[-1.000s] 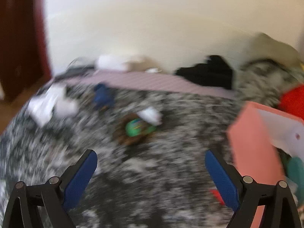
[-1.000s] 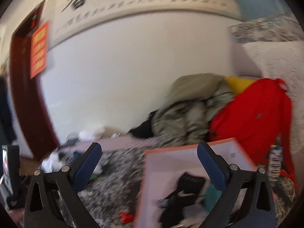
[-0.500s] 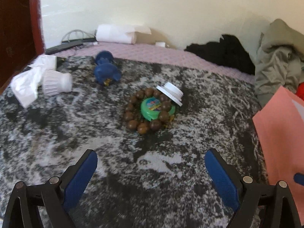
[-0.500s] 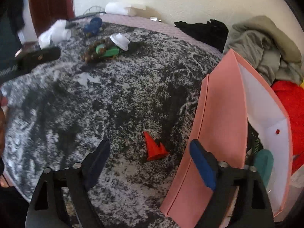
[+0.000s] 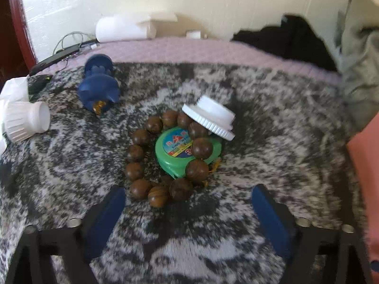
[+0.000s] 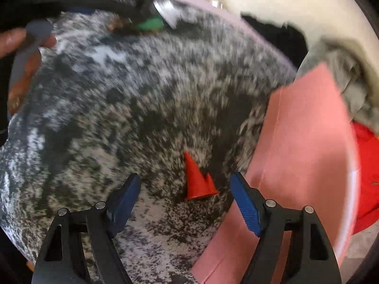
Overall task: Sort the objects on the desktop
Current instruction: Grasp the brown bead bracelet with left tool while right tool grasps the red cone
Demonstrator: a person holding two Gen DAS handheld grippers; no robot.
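A ring of brown wooden beads (image 5: pixel 142 137) lies on the speckled blanket (image 5: pixel 272 156) around a green tape measure (image 5: pixel 182 151), with a white ribbed lid (image 5: pixel 210 116) leaning on them. My left gripper (image 5: pixel 187 203) stands open just short of the beads, nothing between its pads. A small red cone-shaped piece (image 6: pixel 197 179) lies on the blanket (image 6: pixel 142 99) beside the pink box (image 6: pixel 305 142). My right gripper (image 6: pixel 184 196) is open with the red piece between its fingertips, untouched. The bead pile (image 6: pixel 146 23) shows blurred far off in the right wrist view.
A blue toy (image 5: pixel 98 85) and a white cap (image 5: pixel 26 120) with tissue lie at the left. Cables and a white roll (image 5: pixel 123 27) sit by the wall. Grey and black clothing (image 5: pixel 355 47) is piled at the right. A hand (image 6: pixel 21 47) holds the other gripper.
Both grippers have dropped and advanced: the left one has closed in on the bead pile, the right one has come down around the red piece. Both stay open.
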